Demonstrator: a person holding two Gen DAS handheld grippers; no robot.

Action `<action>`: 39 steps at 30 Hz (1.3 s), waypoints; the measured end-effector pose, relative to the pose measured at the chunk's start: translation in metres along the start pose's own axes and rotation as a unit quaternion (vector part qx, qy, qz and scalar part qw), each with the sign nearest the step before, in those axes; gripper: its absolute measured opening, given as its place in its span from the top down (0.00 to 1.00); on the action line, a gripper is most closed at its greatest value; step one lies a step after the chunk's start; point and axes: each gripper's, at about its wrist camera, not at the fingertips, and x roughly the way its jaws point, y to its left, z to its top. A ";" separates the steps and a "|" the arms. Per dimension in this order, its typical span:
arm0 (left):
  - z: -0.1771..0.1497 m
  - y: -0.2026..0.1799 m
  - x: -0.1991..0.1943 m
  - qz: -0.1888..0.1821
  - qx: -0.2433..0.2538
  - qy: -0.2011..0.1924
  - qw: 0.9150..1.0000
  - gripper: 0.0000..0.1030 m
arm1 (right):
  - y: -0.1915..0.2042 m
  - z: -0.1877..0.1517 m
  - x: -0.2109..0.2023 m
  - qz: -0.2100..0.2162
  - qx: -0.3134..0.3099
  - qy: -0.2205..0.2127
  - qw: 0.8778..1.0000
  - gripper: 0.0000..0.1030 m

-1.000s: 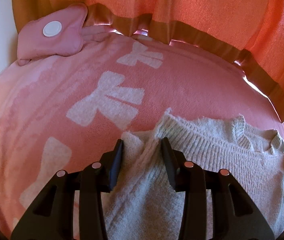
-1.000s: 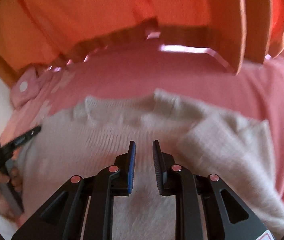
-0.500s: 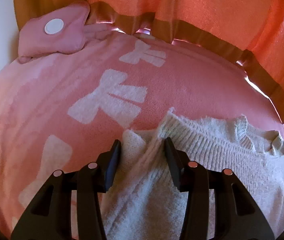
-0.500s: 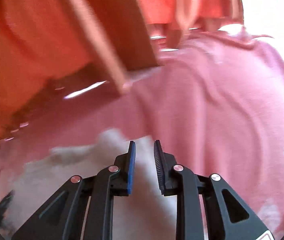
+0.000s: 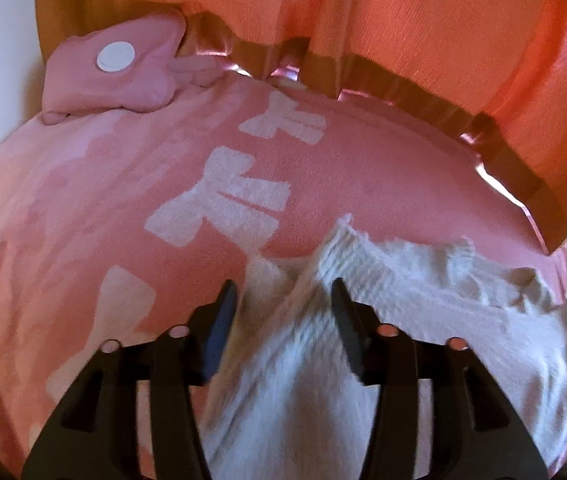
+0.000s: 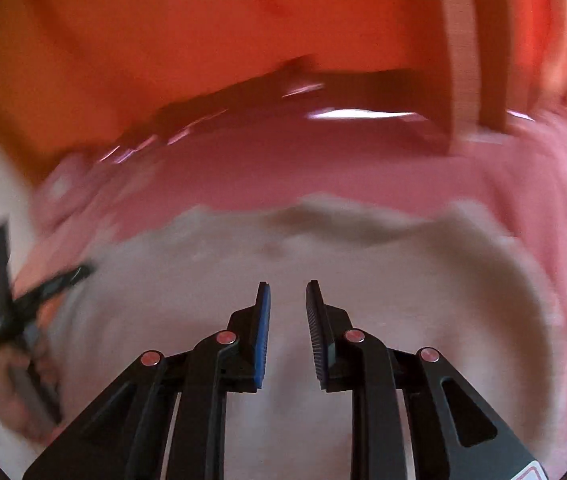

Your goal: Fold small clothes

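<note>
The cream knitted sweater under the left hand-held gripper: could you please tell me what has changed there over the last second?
The left hand-held gripper is opening: its jaws, earlier pinching a fold of the cream knitted sweater, now stand apart around it, letting go. The sweater stays flat on the pink bow-patterned blanket; the right hand-held gripper is narrowly open and empty, as before.

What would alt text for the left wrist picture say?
A left gripper, jaws opening, hovers over a cream knitted sweater lying on a pink blanket with white bows. Orange curtains hang behind.
</note>
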 end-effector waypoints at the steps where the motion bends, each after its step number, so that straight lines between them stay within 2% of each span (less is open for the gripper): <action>1: -0.005 0.004 -0.008 -0.003 -0.003 -0.001 1.000 0.33 | 0.011 0.000 0.008 -0.003 -0.021 0.015 1.000 0.80; 3: -0.018 0.011 -0.027 -0.007 -0.013 0.001 1.000 0.25 | 0.029 -0.006 0.033 -0.020 -0.056 0.063 0.996 0.79; 4: -0.024 0.014 -0.033 -0.009 -0.017 0.004 1.000 0.24 | 0.033 -0.008 0.041 -0.030 -0.068 0.071 0.995 0.78; 6: -0.040 0.020 -0.047 -0.018 -0.025 0.003 1.000 0.17 | 0.042 -0.009 0.041 -0.044 -0.093 0.063 0.993 0.77; 7: -0.048 0.025 -0.052 -0.016 -0.030 0.004 0.999 0.14 | 0.040 -0.007 0.042 -0.037 -0.085 0.065 0.994 0.77; 10: -0.074 0.038 -0.055 -0.021 -0.054 0.023 0.998 0.11 | 0.029 -0.002 0.045 -0.016 -0.060 0.069 0.996 0.77; 12: -0.088 0.047 -0.047 -0.029 -0.089 0.053 0.994 0.11 | 0.026 -0.003 0.043 -0.008 -0.052 0.070 0.996 0.77; 13: -0.093 0.051 -0.045 -0.036 -0.107 0.050 0.992 0.11 | 0.026 -0.004 0.043 -0.007 -0.051 0.069 0.996 0.77; 15: -0.092 0.048 -0.046 -0.034 -0.103 0.047 0.993 0.11 | 0.030 0.000 0.049 -0.007 -0.048 0.068 0.996 0.77; 17: -0.092 0.045 -0.046 -0.038 -0.100 0.046 0.993 0.17 | 0.028 -0.007 0.046 -0.006 -0.044 0.067 0.997 0.77; 18: -0.093 0.043 -0.047 -0.043 -0.096 0.046 0.993 0.29 | 0.028 -0.006 0.046 -0.004 -0.043 0.067 0.997 0.77; 19: -0.093 0.042 -0.049 -0.062 -0.091 0.047 0.993 0.54 | 0.025 -0.008 0.043 -0.002 -0.040 0.067 0.997 0.76; 20: -0.092 0.039 -0.052 -0.085 -0.089 0.053 0.991 0.59 | 0.024 -0.007 0.043 0.003 -0.036 0.068 0.997 0.75; 21: -0.090 0.037 -0.057 -0.080 -0.089 0.047 0.992 0.69 | 0.022 -0.007 0.043 0.009 -0.032 0.069 0.997 0.72; 22: -0.087 0.035 -0.061 -0.079 -0.086 0.042 0.992 0.85 | 0.020 -0.007 0.042 0.015 -0.028 0.070 0.997 0.68; 24: -0.079 0.027 -0.078 -0.098 -0.089 0.026 0.991 0.86 | 0.019 -0.006 0.042 0.028 -0.020 0.072 0.997 0.63; 25: -0.074 0.020 -0.088 -0.113 -0.092 0.016 0.989 0.86 | 0.020 -0.006 0.042 0.032 -0.019 0.073 0.997 0.58; 27: -0.060 -0.011 -0.116 -0.136 -0.066 -0.013 0.988 0.88 | 0.022 -0.006 0.042 0.037 -0.023 0.076 0.996 0.53; 29: -0.053 -0.042 -0.136 -0.155 -0.035 -0.032 0.987 0.90 | 0.019 -0.003 0.037 0.043 -0.016 0.077 0.996 0.53; 31: -0.044 -0.088 -0.158 -0.189 0.009 -0.050 0.981 0.93 | -0.002 0.004 0.022 0.049 0.031 0.059 0.997 0.54; 33: -0.043 -0.135 -0.173 -0.229 0.050 -0.054 0.971 0.94 | -0.046 0.010 -0.007 0.033 0.116 0.011 0.993 0.53; 36: -0.053 -0.204 -0.173 -0.260 0.113 -0.043 0.958 0.94 | -0.117 0.002 -0.048 -0.005 0.233 -0.044 0.971 0.50; 37: -0.059 -0.220 -0.168 -0.260 0.129 -0.038 0.956 0.94 | -0.135 -0.002 -0.057 -0.014 0.258 -0.052 0.965 0.49; 39: -0.079 -0.254 -0.137 -0.256 0.148 -0.002 0.955 0.93 | -0.165 -0.013 -0.073 -0.022 0.298 -0.066 0.952 0.49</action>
